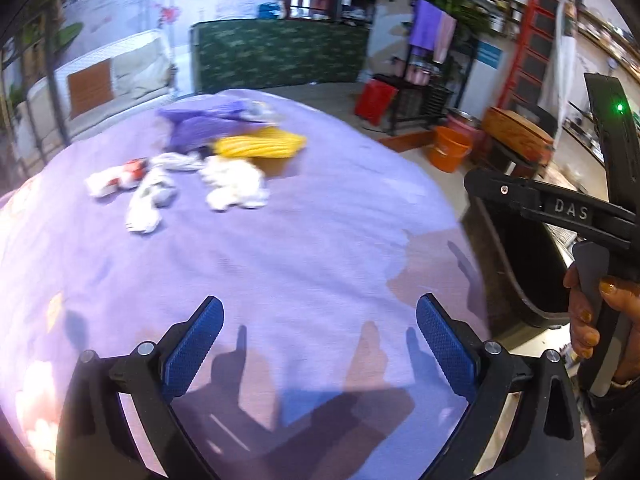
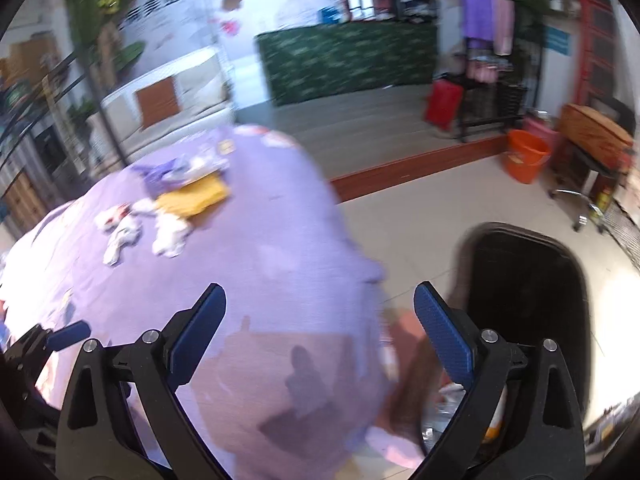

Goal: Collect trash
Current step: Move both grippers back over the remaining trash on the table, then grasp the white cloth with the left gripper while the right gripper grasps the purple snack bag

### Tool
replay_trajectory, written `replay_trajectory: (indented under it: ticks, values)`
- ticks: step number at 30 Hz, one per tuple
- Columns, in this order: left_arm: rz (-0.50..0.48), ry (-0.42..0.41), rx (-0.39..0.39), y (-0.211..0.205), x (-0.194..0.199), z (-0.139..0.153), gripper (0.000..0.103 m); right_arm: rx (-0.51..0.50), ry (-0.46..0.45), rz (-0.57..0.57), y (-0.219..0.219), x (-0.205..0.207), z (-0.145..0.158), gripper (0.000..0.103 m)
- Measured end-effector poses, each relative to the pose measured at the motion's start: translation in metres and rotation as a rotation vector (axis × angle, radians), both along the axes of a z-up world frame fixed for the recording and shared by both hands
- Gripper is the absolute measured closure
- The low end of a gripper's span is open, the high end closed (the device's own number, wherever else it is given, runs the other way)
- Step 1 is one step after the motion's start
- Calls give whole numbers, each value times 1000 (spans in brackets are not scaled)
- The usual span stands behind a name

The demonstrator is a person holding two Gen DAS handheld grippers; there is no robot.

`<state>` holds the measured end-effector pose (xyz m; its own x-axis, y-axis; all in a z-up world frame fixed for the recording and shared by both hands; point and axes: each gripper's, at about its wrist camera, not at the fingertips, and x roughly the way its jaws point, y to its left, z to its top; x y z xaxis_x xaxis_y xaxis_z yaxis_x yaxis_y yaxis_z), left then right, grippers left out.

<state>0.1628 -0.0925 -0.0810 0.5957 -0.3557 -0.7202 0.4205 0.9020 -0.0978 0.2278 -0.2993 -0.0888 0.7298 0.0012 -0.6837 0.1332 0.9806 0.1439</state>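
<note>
- You are holding the left gripper [image 1: 319, 344] with its jaws spread wide and nothing between them; only the lilac bed cover [image 1: 320, 220] is showing in the gap.
- You are holding the right gripper [image 2: 320, 332] just as wide and just as empty, hanging over the near edge of the bed with the black bin [image 2: 524, 292] on the floor to its right.
- The trash is lying in a loose cluster well ahead of both grippers, toward the far side of the bed: white crumpled tissues [image 1: 236, 184], a white and red wrapper [image 1: 116, 176], a yellow ribbed piece [image 1: 260, 145] and a purple packet [image 1: 204, 124] behind them.
- In the left wrist view the cluster is sitting up and left of the jaws; in the right wrist view it is lying far to the upper left [image 2: 168, 208].
- You are risking a pinch of the soft cover along with a tissue, because the fabric is looking loose and wrinkly.
- You are risking light scraps sliding away or slipping out, since crumpled paper gives the pads little to bite.
- You are risking a clash between the two grippers, as both are aiming at the same small pile.
- Both views are blurring, so you are judging the finer pieces poorly.
</note>
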Motion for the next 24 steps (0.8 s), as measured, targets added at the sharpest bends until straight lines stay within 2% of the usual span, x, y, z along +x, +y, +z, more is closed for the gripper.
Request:
replay_trajectory:
  ticks: [6,11,19,24]
  values:
    - [68,-2,23,38,22,4,8,-32,12,158,48,42,5,9]
    - [129,-7,57,65,55,7,8,-35,4,206,72,67,15,9]
    - [194,70,29,94,126,-2,30,-72,19,255,92,91,18,9]
    - [189,104,41,93,162,-11,31,-97,44,272,99,106,12,9]
